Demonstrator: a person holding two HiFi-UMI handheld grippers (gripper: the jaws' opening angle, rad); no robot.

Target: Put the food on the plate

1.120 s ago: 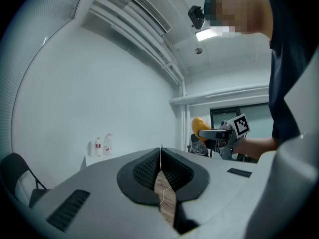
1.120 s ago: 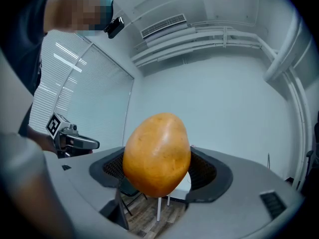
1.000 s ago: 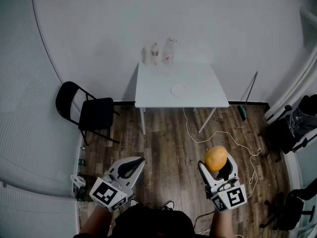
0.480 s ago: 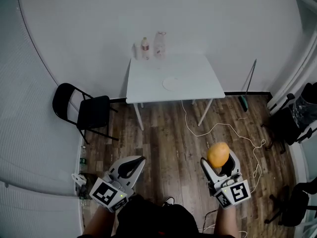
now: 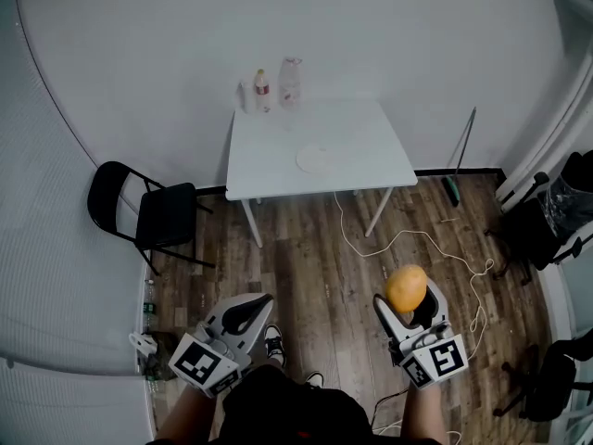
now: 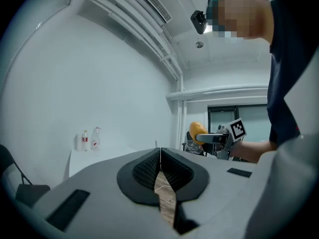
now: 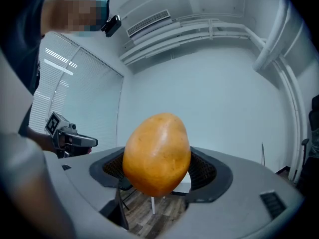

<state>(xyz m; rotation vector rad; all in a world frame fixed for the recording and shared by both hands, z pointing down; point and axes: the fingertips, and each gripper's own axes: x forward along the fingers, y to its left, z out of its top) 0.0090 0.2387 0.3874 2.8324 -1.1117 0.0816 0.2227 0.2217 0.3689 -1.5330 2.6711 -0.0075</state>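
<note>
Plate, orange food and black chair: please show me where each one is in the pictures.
plate [image 5: 316,158]: head view, the middle of its bare flat face.
orange food [image 7: 157,153]: right gripper view, the middle of its front surface.
black chair [image 5: 165,217]: head view, the seat.

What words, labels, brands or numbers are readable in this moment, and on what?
No text can be read anywhere.
Bottles: red labels, too small to read.
Marker cubes: black-and-white square patterns only, no words or numbers.

bottles [image 5: 290,82]: labels too small to read | plate [image 5: 315,159]: detail unclear | office chair [image 5: 548,383]: cut by right edge
</note>
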